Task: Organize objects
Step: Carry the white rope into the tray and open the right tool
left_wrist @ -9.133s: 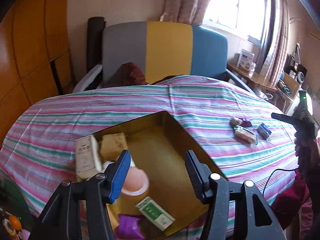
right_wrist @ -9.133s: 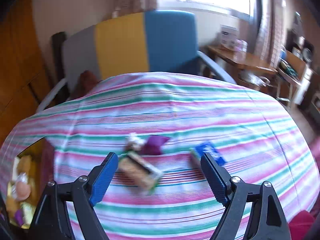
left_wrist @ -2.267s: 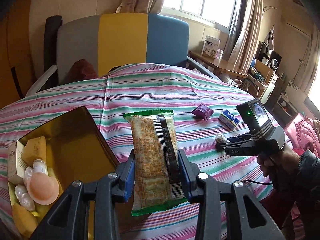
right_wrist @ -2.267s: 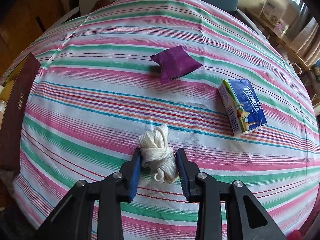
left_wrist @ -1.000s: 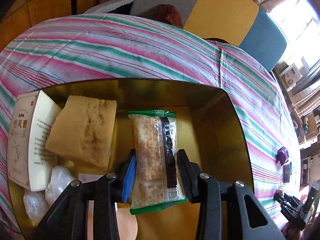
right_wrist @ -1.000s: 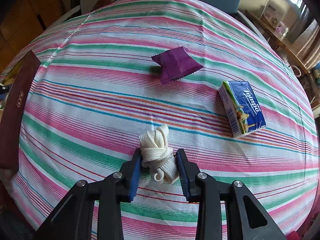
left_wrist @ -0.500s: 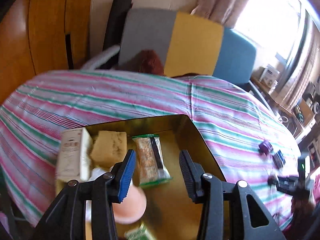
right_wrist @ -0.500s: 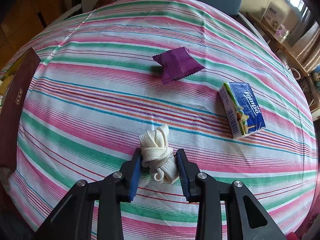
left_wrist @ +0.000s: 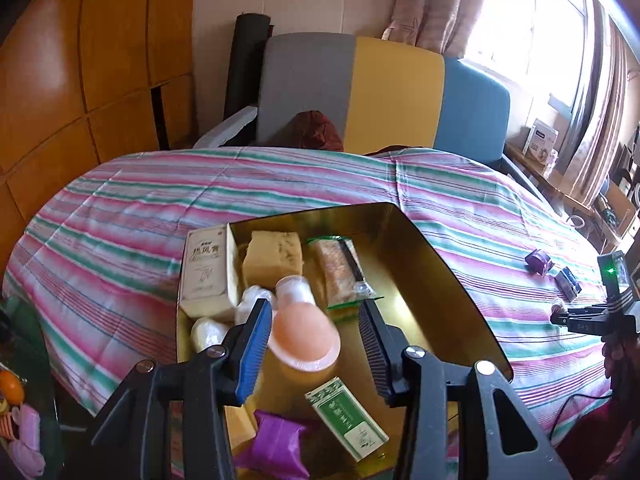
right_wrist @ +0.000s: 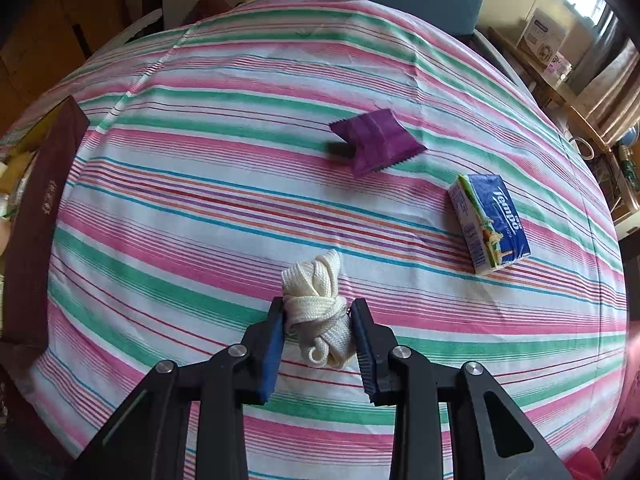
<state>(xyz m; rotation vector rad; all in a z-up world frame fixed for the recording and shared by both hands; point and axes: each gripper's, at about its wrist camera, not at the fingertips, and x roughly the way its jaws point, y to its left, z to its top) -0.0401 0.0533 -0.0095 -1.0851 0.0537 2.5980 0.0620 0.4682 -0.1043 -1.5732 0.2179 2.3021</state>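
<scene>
jaws of the right gripper (right_wrist: 318, 334) clamp the white cord bundle (right_wrist: 316, 308) on the striped bench (right_wrist: 200, 184); left gripper (left_wrist: 312, 346) hangs open and empty above the gold box (left_wrist: 452, 284). lift the cord straight, keep squeezing, then release low inside the box.

In the right wrist view the dark red box (right_wrist: 36, 216) is cut off by the left edge, so its inside hardly shows. In the left wrist view the peach bottle (left_wrist: 302, 330) is blurred, and the left gripper (left_wrist: 314, 344) partly hides the purple packet (left_wrist: 276, 446).
</scene>
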